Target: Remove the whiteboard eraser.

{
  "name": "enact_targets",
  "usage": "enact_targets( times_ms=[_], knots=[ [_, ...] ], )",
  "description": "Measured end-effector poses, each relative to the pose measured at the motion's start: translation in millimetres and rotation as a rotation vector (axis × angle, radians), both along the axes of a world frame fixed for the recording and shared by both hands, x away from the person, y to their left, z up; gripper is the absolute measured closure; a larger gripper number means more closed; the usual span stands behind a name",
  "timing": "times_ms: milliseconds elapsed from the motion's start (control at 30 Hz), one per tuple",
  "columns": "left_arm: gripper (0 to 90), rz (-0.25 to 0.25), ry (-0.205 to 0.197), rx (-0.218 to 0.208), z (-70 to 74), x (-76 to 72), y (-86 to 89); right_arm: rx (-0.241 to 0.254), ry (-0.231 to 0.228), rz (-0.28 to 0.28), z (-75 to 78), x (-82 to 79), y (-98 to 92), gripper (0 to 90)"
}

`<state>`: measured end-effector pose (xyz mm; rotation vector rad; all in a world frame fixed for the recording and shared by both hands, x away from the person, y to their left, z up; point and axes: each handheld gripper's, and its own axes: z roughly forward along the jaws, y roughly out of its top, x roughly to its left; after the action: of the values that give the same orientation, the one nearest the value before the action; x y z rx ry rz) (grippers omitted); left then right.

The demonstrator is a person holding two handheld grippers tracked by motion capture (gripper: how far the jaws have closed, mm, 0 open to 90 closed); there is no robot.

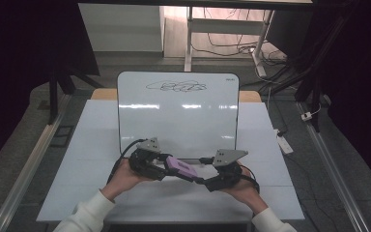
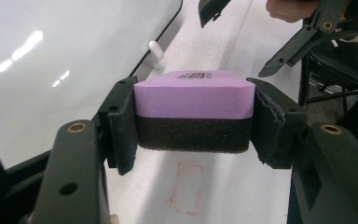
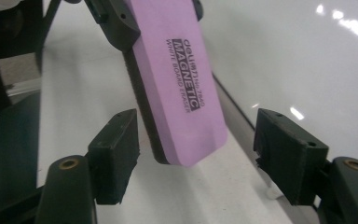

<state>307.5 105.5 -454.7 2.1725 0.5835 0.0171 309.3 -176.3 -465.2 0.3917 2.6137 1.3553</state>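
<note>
Writing on eraser: the purple eraser [image 3: 179, 79] reads "MAGNETIC" in a dark bar, with "WHITE BOARD ERASER" beside it and a small brand line I can't make out for sure.
Writing on board: a black scribble [image 1: 176, 86] runs along the top of the whiteboard [image 1: 178, 113]; no words to read in it.
Eraser make-up: purple top, black foam pad underneath.
Eraser position: held up off the table [image 1: 84, 159], just in front of the board's lower edge, between the two hands.
Eraser axis: its long side runs from the left tool toward the right tool, printed face up.
Left tool [image 2: 193, 116]: jaws clamped on the eraser's two long sides at one end.
Right tool [image 3: 196, 154]: jaws apart, the eraser's free end poking in between them, touching neither.
Hands: left hand [image 1: 125, 175] and right hand [image 1: 244, 186] come in low from the near edge, white sleeves [image 1: 84, 210] showing, tools angled inward toward each other.
</note>
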Motion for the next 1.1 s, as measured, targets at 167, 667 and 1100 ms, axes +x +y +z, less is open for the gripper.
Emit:
enact_targets(
  times_ms=[167,667,1100],
  knots=[
    [39.7,-0.025,-0.014,0.011,-0.3,-2.3,-2.9,-0.018,0.04,0.03,-1.1,2.9,3.8,27.8],
    [39.7,-0.111,-0.048,0.015,0.8,-7.7,-8.5,-0.046,0.184,0.186,-2.5,22.6,23.1,25.9],
    [39.9,-0.203,-0.077,0.039,1.2,-12.5,-11.2,-0.077,0.271,0.324,-9.8,25.9,33.4,37.0]
  ],
)
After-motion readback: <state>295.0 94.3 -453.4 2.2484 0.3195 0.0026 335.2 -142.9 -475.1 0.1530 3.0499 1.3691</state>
